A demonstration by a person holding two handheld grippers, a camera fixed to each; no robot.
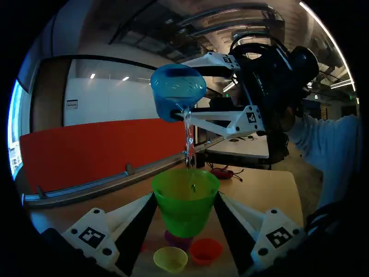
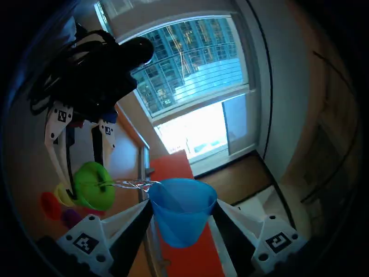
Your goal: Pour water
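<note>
The pale wooden desk [image 1: 258, 184] spreads below the work, with a long red partition panel [image 1: 92, 147] along its far left side. The left tongs [image 1: 185, 196] reach forward from the near side and are clamped on a green plastic cup [image 1: 184, 214], one finger pressed to each side of its wall. They hold it upright above the desk. The right tongs [image 1: 193, 92] come in from the right, higher and a little farther off. They are clamped on a blue translucent plastic cup [image 1: 177, 90] that is tipped well over.

The pour itself is the step in hand. A thin stream of water [image 1: 188, 138] leaves the blue cup's lower lip and falls into the open mouth of the green cup directly beneath. The two cups are apart, joined only by the stream. How much water is left in the blue cup, and how full the green one is, is hard to tell.

The next move probably calls for holding the green cup steady under the stream. The blue cup would be rolled back upright once it runs dry or the green one nears its brim.

Three small cups, yellow [image 1: 170, 258], orange-red [image 1: 205, 250] and purple [image 1: 177, 240], stand close together on the near desk below the green cup, where any spill would land.
</note>
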